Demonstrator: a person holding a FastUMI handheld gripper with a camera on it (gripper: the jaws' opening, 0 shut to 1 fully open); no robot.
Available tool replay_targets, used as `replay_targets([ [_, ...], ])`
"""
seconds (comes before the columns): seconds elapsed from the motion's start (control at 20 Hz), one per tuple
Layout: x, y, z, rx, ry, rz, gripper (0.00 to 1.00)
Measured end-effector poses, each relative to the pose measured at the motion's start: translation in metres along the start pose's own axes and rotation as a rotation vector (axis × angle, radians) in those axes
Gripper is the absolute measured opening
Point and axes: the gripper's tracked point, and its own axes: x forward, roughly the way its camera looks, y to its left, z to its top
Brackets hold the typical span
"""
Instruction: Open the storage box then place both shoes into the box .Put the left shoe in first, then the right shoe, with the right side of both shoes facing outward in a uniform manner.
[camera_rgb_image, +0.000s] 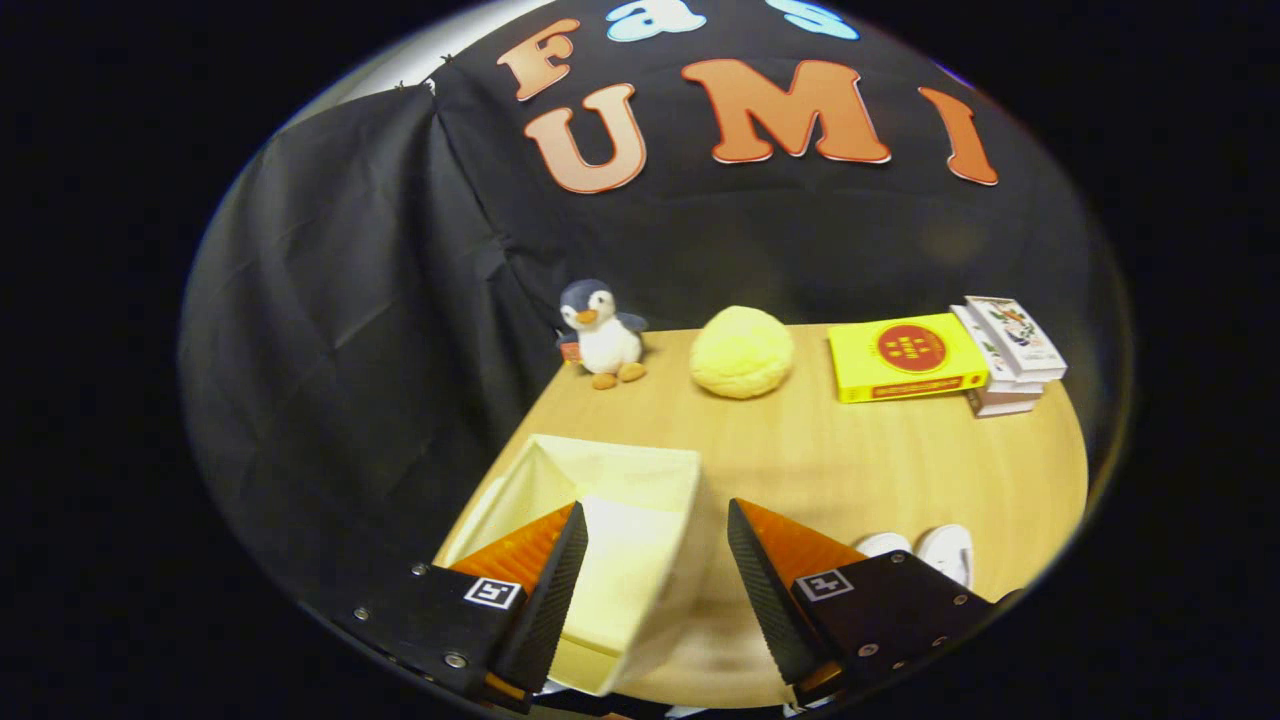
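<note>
A cream fabric storage box sits on the wooden table, its top open and its inside showing nothing. My gripper hovers above it, open, with the box's right wall between the fingers and nothing held. The toes of two white shoes peek out just beyond the right finger, on the table to the right of the box; the rest of them is hidden behind that finger.
At the table's far edge stand a plush penguin, a pale yellow round cushion, a yellow book and a stack of white books. Black cloth walls close in the left and back.
</note>
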Motion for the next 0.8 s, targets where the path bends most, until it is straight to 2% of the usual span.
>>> replay_targets([
  [0.15,-0.015,-0.068,-0.027,-0.031,0.013,-0.123,0.84],
  [0.3,-0.032,-0.115,-0.053,-0.059,0.035,-0.201,0.84],
  [0.6,-0.042,-0.159,-0.118,-0.157,0.155,-0.233,0.77],
  [0.7,-0.036,-0.168,-0.129,-0.175,0.174,-0.227,0.72],
  [0.8,-0.037,-0.178,-0.137,-0.176,0.181,-0.226,0.62],
])
